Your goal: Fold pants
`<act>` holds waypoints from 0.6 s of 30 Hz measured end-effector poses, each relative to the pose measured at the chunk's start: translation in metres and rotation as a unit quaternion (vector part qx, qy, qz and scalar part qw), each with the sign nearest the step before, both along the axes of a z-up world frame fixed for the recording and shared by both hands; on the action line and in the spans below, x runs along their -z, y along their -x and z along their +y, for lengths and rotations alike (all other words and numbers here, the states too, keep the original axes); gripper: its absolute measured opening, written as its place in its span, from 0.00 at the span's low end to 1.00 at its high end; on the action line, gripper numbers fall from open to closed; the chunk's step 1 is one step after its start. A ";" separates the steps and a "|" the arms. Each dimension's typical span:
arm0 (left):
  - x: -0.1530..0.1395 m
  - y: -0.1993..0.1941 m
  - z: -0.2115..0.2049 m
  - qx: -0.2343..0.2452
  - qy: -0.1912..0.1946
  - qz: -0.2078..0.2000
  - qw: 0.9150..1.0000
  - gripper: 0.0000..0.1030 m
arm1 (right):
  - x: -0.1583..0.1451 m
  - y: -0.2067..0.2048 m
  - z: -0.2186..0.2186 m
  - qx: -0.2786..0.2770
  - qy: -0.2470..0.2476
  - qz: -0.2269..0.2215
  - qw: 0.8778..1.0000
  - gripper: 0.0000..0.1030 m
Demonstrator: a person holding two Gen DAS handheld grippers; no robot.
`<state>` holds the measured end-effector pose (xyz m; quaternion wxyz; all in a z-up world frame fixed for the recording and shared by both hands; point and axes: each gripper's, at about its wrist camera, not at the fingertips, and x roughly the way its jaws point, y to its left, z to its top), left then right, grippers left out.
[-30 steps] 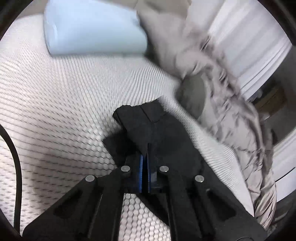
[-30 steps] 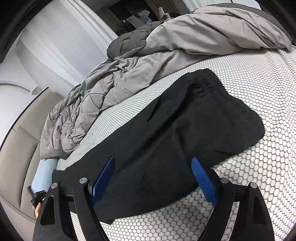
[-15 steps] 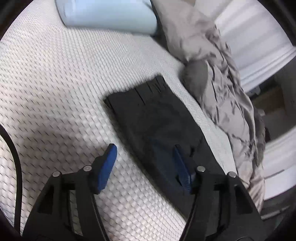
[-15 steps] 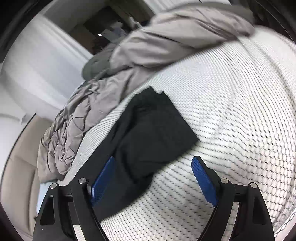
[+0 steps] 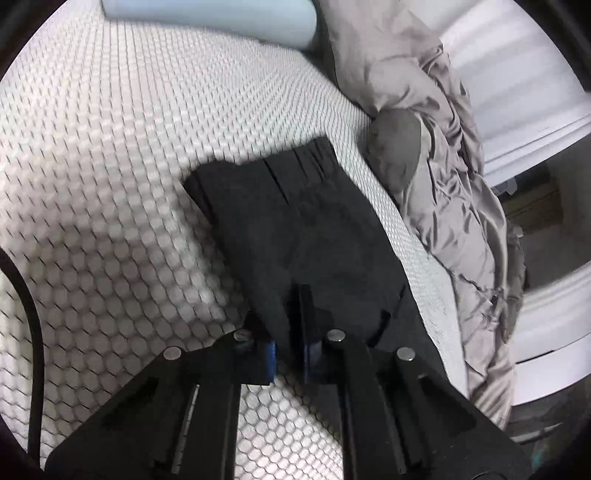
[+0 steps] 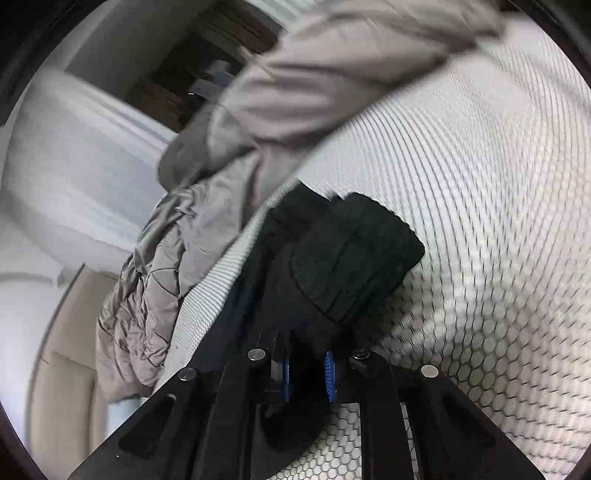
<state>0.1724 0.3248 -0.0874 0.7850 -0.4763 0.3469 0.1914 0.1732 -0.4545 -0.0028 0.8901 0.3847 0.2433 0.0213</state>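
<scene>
- Your left gripper (image 5: 291, 328) has just closed: its blue pads (image 5: 272, 356) pinch the near edge of the black pants (image 5: 295, 229), with a ridge of dark cloth bunched up between the jaws.
- From that grip the pants run away toward 12 o'clock in the left wrist view, lying flat on the bed, with a pleated end at the far side.
- Your right gripper (image 6: 308, 369) has also just closed, and its blue pads (image 6: 330, 374) clamp a thick fold of the same pants (image 6: 332, 258).
- In the right wrist view the cloth rises from the jaws toward 1 o'clock as a doubled, bulky flap, while a flatter part trails toward 11 o'clock.
- The mattress cover (image 5: 110, 166), white with a honeycomb pattern, lies beneath the pants and spreads out from 7 to 12 o'clock in the left view.
- A rumpled grey duvet (image 5: 443, 166) lies just beside the pants at 2 o'clock in that view.
- A pale blue pillow (image 5: 221, 18) sits at 12 o'clock, well apart from the pants.
</scene>
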 end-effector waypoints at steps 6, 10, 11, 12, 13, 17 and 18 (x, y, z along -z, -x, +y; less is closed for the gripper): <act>0.003 0.011 0.014 -0.005 -0.001 0.016 1.000 0.06 | 0.012 0.013 -0.025 0.041 -0.012 0.046 0.998 0.43; -0.004 0.022 0.009 0.010 -0.006 0.011 1.000 0.06 | 0.033 0.030 -0.047 0.046 -0.081 0.061 0.994 0.43; -0.007 0.026 0.005 0.018 -0.010 0.007 1.000 0.06 | 0.032 0.034 -0.049 0.042 -0.081 0.055 0.994 0.43; -0.009 0.032 0.003 0.023 -0.015 0.005 1.000 0.07 | 0.029 0.037 -0.050 0.045 -0.075 0.048 0.995 0.43; -0.012 0.034 -0.002 0.032 -0.023 0.003 0.999 0.07 | 0.028 0.039 -0.053 0.052 -0.072 0.046 0.995 0.43; -0.016 0.032 -0.011 0.048 -0.044 0.009 0.998 0.07 | 0.032 0.032 -0.059 0.047 -0.072 0.050 0.995 0.34; -0.015 0.031 -0.012 0.047 -0.045 0.013 0.998 0.07 | 0.032 0.030 -0.058 0.041 -0.071 0.052 0.995 0.24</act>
